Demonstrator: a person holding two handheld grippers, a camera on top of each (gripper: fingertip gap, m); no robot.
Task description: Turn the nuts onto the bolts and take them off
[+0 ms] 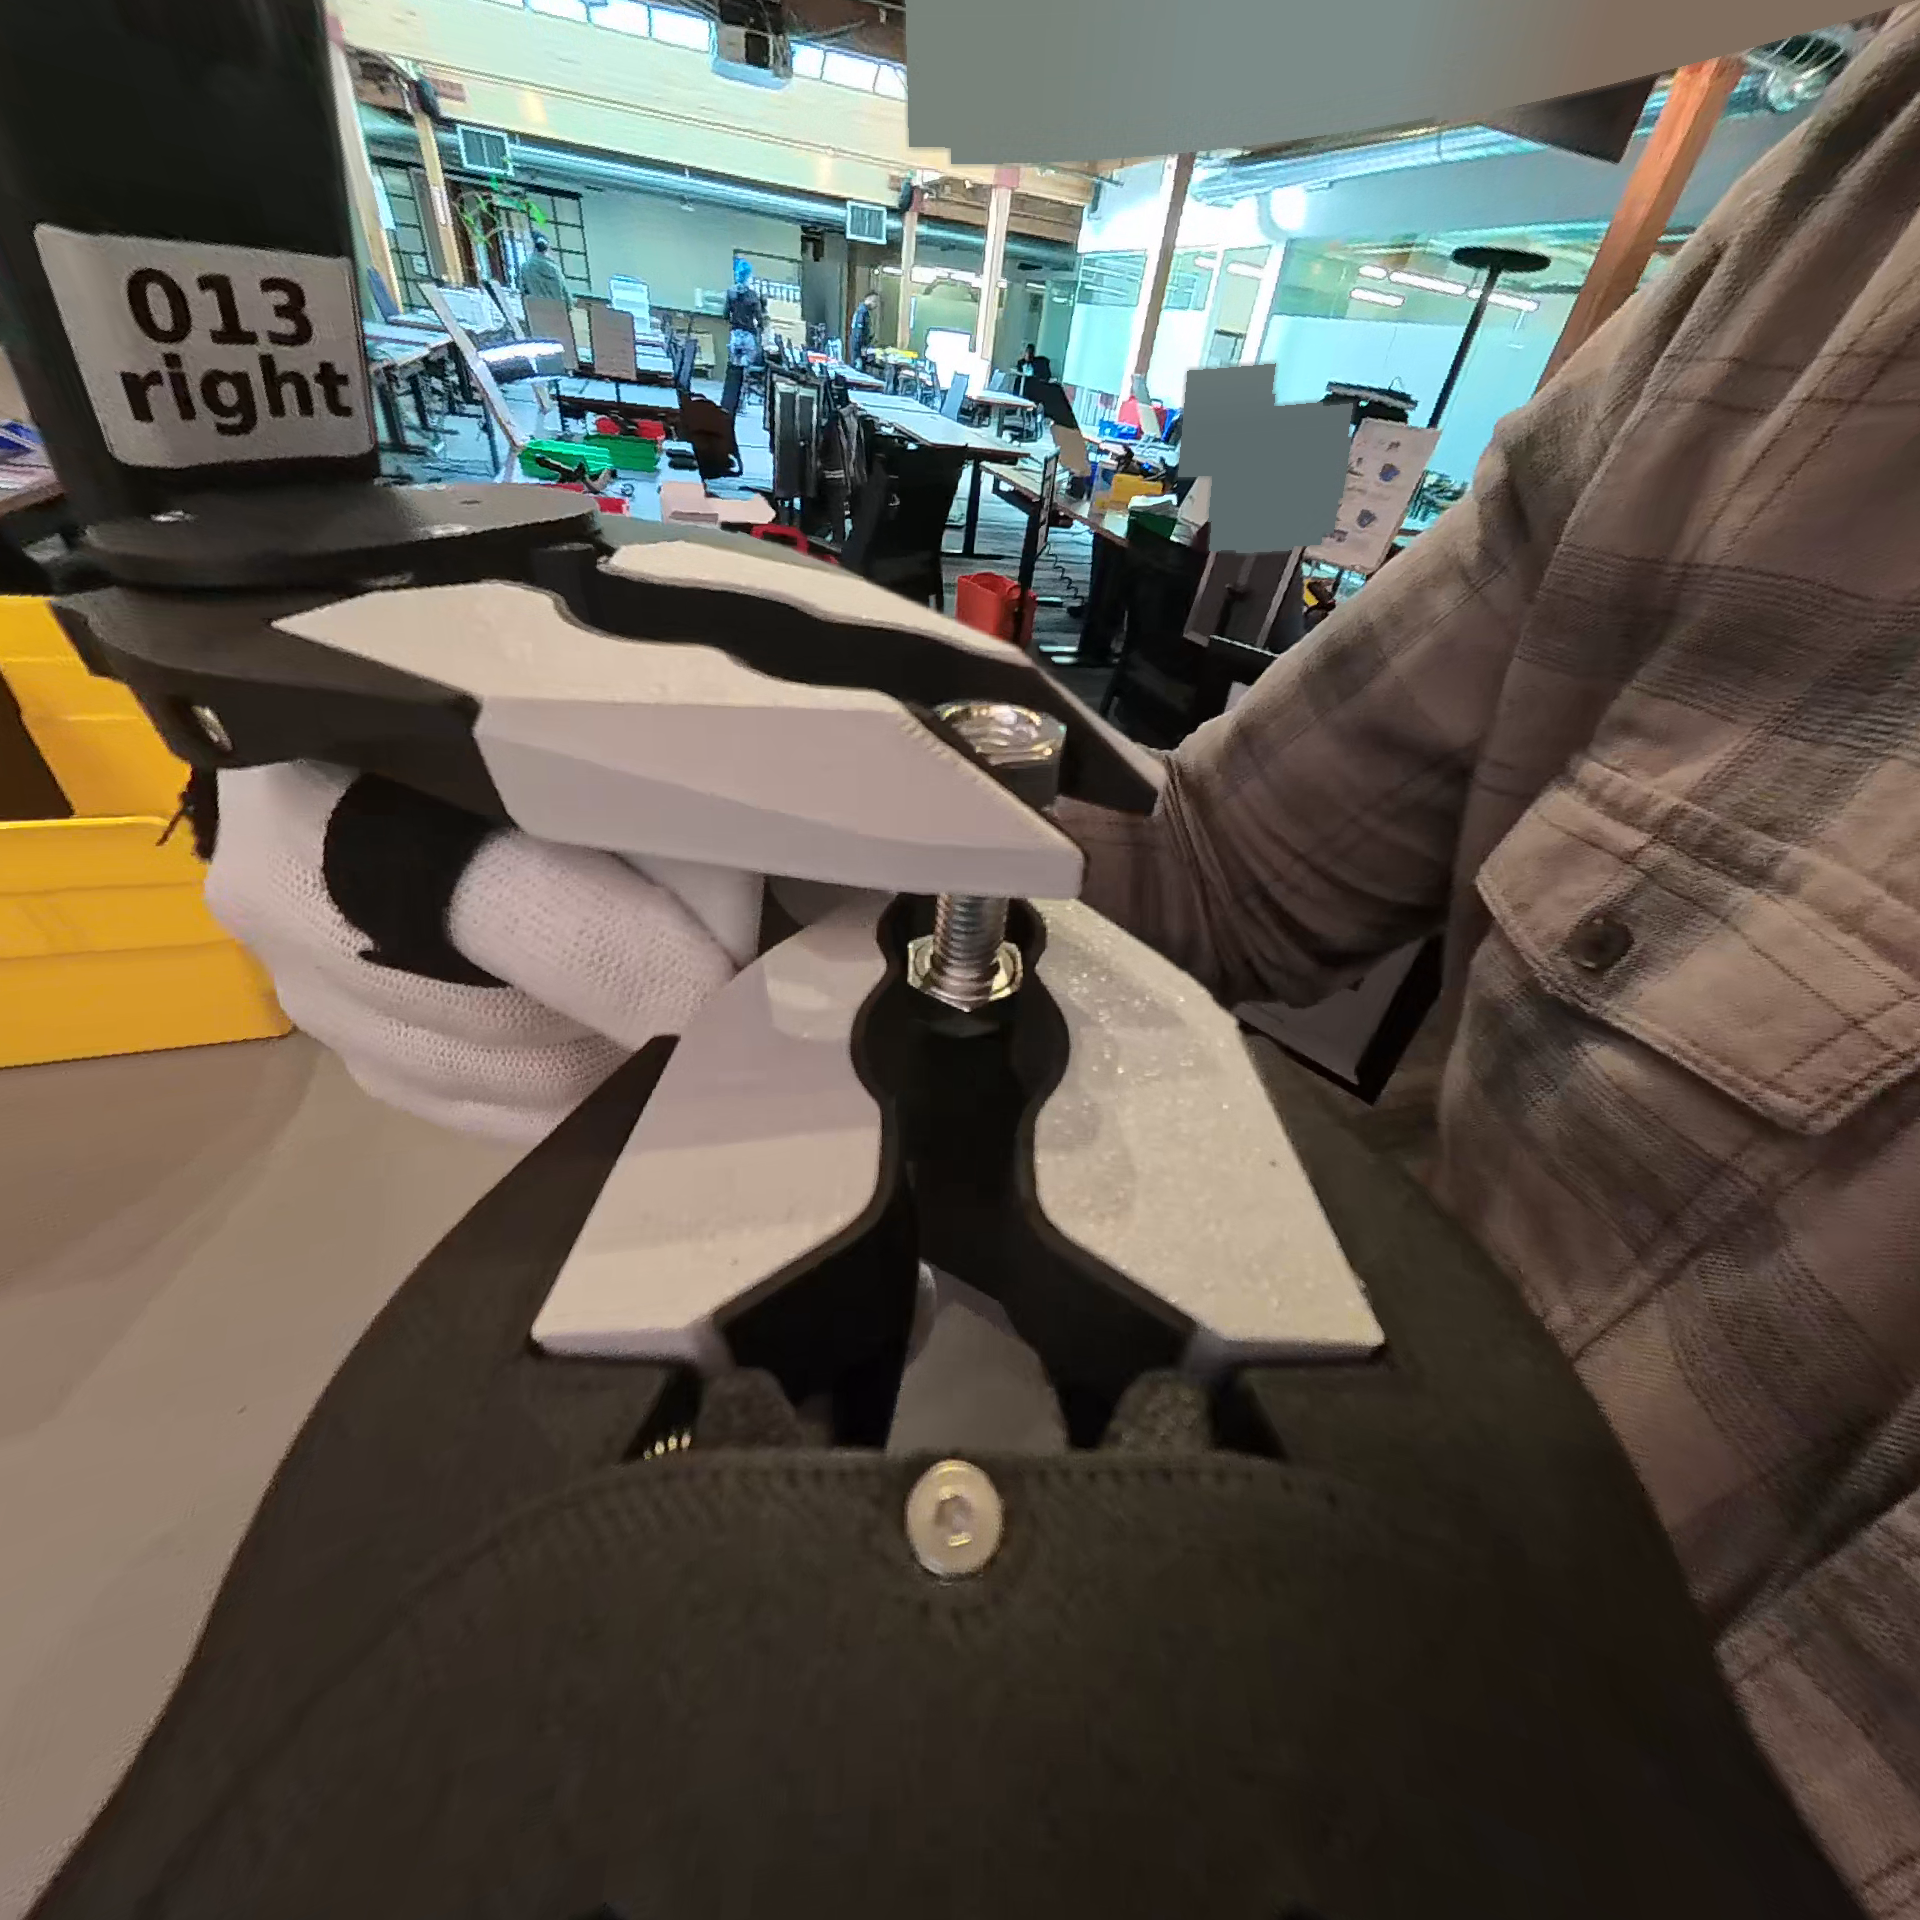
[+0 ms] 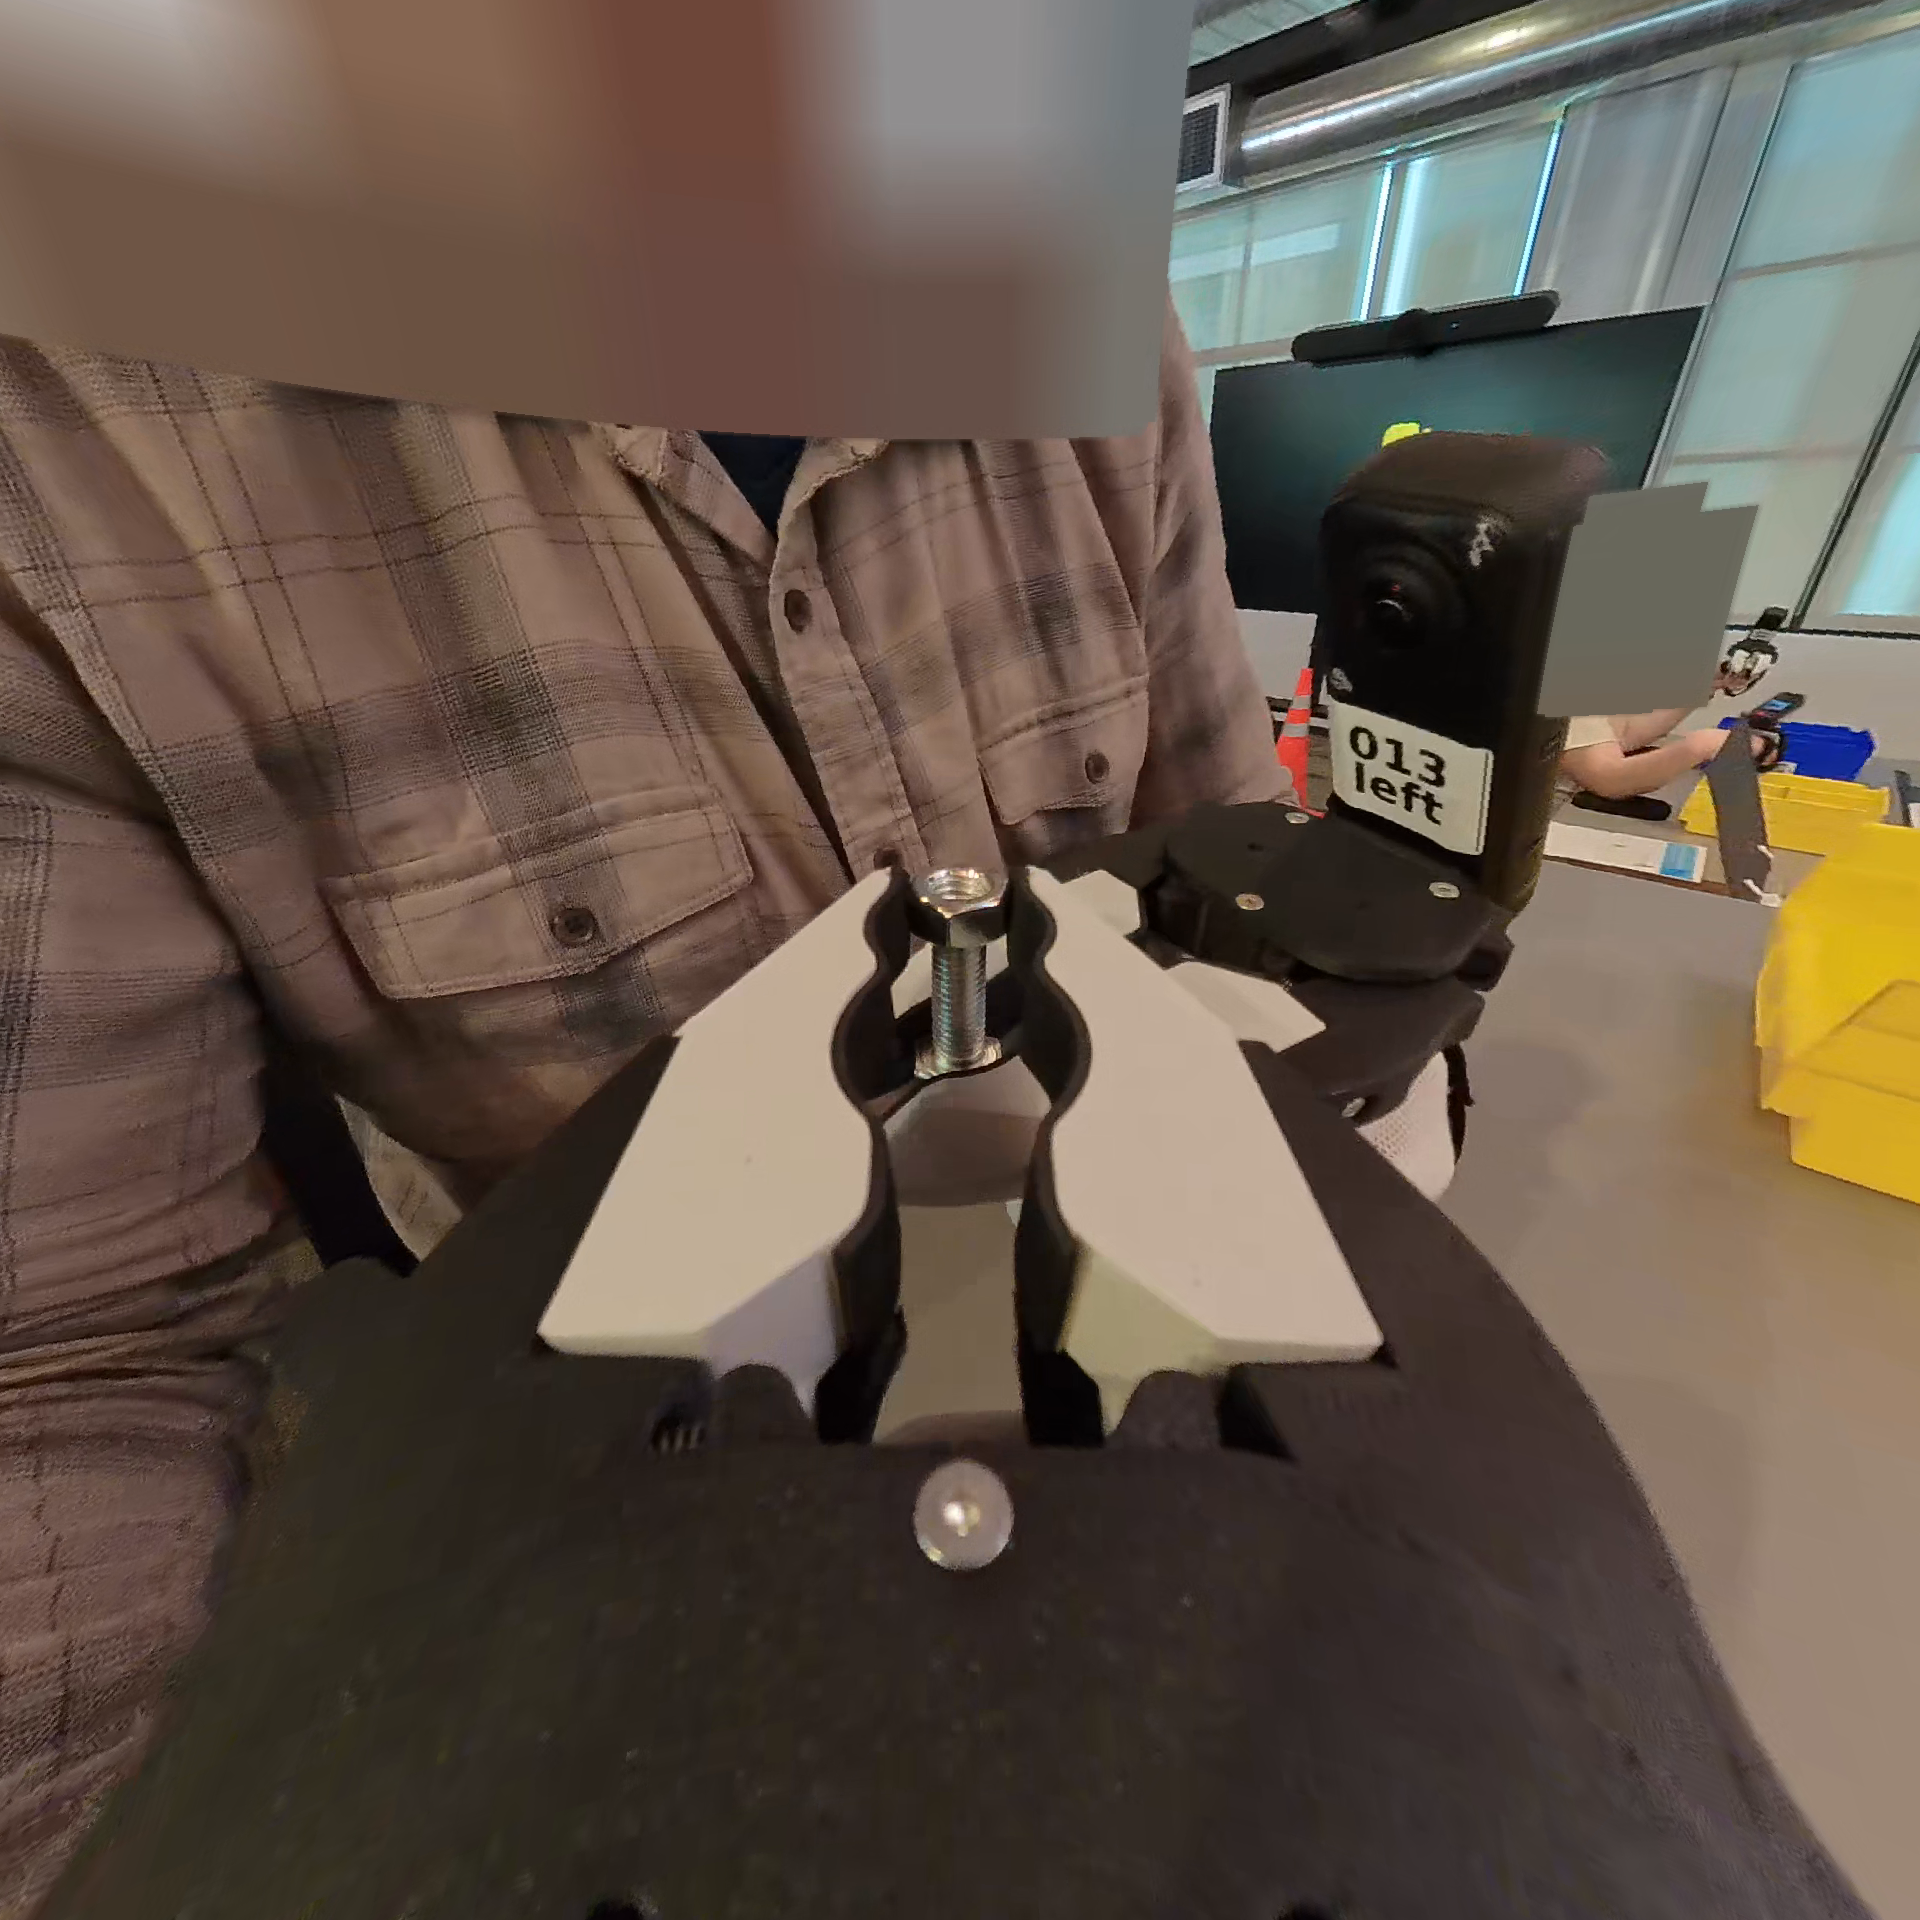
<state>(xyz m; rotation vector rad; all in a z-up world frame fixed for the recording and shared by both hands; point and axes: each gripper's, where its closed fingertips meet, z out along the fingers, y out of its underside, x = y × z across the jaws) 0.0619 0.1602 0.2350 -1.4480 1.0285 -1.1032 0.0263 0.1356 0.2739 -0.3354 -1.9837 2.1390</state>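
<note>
A silver bolt (image 1: 969, 928) stands upright in the air in front of the person's chest. My left gripper (image 1: 966, 987) is shut on its hex head (image 1: 966, 975) at the bottom. My right gripper (image 2: 956, 904) is shut on a silver nut (image 2: 956, 896) at the top end of the bolt's thread (image 2: 953, 997). In the left wrist view the right gripper (image 1: 1039, 790) comes in from the left, level, above my left fingers, with the nut (image 1: 997, 727) between its tips. The nut's hole shows open from above. How far it sits on the thread is hidden.
The person's plaid shirt (image 2: 520, 727) is close behind the bolt. A white-gloved hand (image 1: 468, 987) holds the right gripper. Yellow bins (image 1: 104, 883) (image 2: 1849, 1039) stand on the grey table (image 1: 156, 1299) to the side. An open workshop lies beyond. Across from one pair of fingers to the other is roughly 5 cm.
</note>
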